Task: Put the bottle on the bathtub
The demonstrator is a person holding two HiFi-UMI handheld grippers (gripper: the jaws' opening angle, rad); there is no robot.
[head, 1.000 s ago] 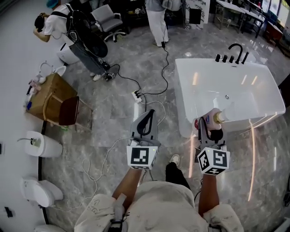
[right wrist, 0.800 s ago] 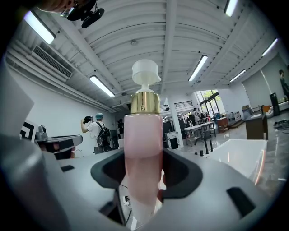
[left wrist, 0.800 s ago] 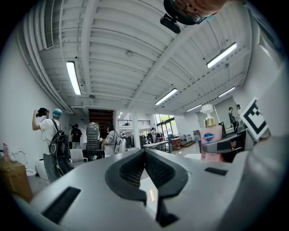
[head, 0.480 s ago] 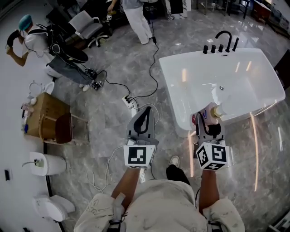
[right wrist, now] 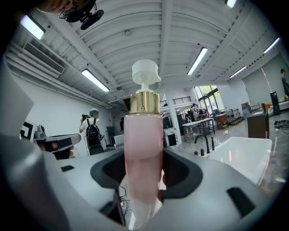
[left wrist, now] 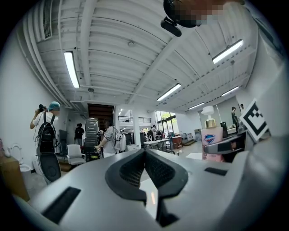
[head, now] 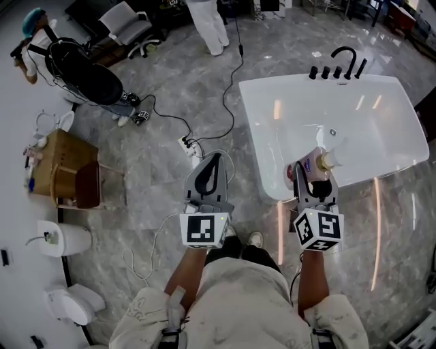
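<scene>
A pink pump bottle (head: 316, 161) with a gold collar and a white pump stands upright between the jaws of my right gripper (head: 315, 178), which is shut on it. In the right gripper view the bottle (right wrist: 143, 144) fills the middle, pinched by the right gripper (right wrist: 143, 169). In the head view it hangs over the near rim of the white bathtub (head: 262, 119). My left gripper (head: 213, 163) is shut and empty over the floor, left of the tub. From the left gripper (left wrist: 145, 155) view the bottle (left wrist: 211, 140) shows at the right.
A black faucet set (head: 343, 66) sits on the tub's far end. A black cable and power strip (head: 190, 144) lie on the marble floor ahead. A wooden cabinet (head: 58, 171) and toilets (head: 66, 238) stand at the left. People and an office chair (head: 127, 18) are farther back.
Both grippers have moved forward together towards the bathtub. The tub now lies closer, and the bottle hangs at its near rim. The grip on the bottle is unchanged.
</scene>
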